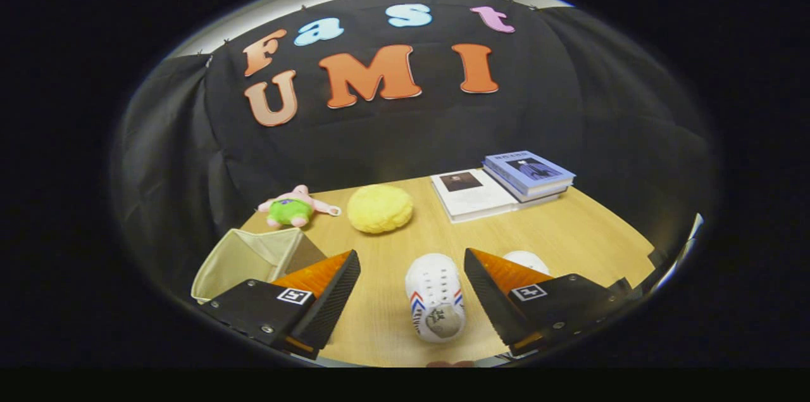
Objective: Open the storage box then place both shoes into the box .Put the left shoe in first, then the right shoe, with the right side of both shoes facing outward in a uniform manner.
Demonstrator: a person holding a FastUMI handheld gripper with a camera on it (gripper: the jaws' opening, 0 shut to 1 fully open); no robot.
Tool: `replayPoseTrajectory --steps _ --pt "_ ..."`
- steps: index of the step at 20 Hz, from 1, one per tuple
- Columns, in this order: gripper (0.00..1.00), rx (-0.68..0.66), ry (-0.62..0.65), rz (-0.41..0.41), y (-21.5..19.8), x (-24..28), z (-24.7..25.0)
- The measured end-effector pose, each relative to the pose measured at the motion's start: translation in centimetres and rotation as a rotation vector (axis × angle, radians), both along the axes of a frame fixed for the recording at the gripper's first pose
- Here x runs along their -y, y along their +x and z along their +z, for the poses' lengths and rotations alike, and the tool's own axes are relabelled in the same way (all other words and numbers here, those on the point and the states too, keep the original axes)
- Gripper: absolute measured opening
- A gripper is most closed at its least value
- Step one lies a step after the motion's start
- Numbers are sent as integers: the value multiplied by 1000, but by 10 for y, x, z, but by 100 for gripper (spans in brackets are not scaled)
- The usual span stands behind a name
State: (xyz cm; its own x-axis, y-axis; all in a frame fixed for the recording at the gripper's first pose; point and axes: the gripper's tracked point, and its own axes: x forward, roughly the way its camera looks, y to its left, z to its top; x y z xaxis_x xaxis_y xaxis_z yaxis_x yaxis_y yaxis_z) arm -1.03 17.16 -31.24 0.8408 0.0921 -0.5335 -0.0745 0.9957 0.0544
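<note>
Hovering above a wooden worktop (380, 320), the tool (411, 288) has its two fingers spread wide apart, pinching nothing. Between the fingers, closer to the right one, lies a white shoe (435, 297) with red and blue stripes on its sides, its opening towards the tool and its toe pointing away. A second white shoe (526, 261) lies just behind the right finger, which hides most of it. Behind the left finger stands the storage box (243, 256), a pale fabric container with its top open and its inside visible; the finger covers its near corner. Beyond the fingers, near the far edge of the worktop, a round yellow sponge-like ball (380, 208) rests ahead of the gap, with a pink and green plush toy (292, 207) beyond the box to its left. Further right lie a flat white book (471, 194) and, just beside it, a stack of books (528, 175) with a blue cover on top
</note>
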Motion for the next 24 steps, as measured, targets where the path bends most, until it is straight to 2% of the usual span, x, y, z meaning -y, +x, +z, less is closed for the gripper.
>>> replayPoseTrajectory --steps 6,10,14,16,22,24 --pt "98 -93 -45 -62 -8 33 -71" --pt "85 -149 -47 -80 -12 36 -112" --pt "79 -188 -16 -122 -14 44 -141" --pt "75 -201 25 -118 -14 39 -147" --pt "67 -251 -3 -55 -24 30 -170" --pt "64 -262 32 -70 -23 31 -172"
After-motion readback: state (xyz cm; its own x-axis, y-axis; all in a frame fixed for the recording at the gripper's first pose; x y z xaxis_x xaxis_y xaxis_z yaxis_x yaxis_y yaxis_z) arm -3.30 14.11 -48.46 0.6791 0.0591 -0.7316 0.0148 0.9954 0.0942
